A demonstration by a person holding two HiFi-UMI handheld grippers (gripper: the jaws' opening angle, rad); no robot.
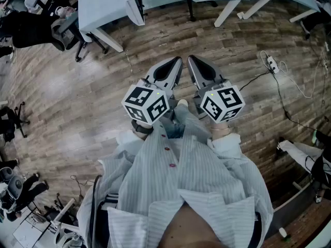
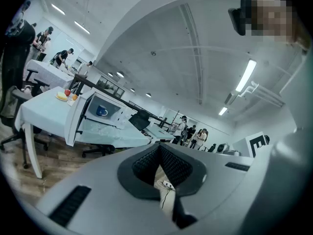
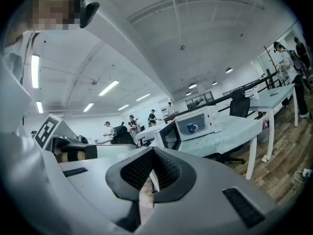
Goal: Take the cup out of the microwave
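Cup [image 3: 192,128] stands inside the open microwave [image 3: 208,115] on the far table [image 3: 234,133], well apart from both grippers. It is a small blue mug, upright on the oven floor, and its handle seems to face right, though it is too small to be sure. The door [image 3: 169,136] hangs open to the left. The task looks barely begun: the approach is the step in hand. The left gripper [image 1: 177,62] and right gripper [image 1: 191,61] are held side by side over the wood floor [image 1: 77,92], both clenched on nothing. Next, the person needs to walk up to the table, part one gripper's jaws and reach through the opening.
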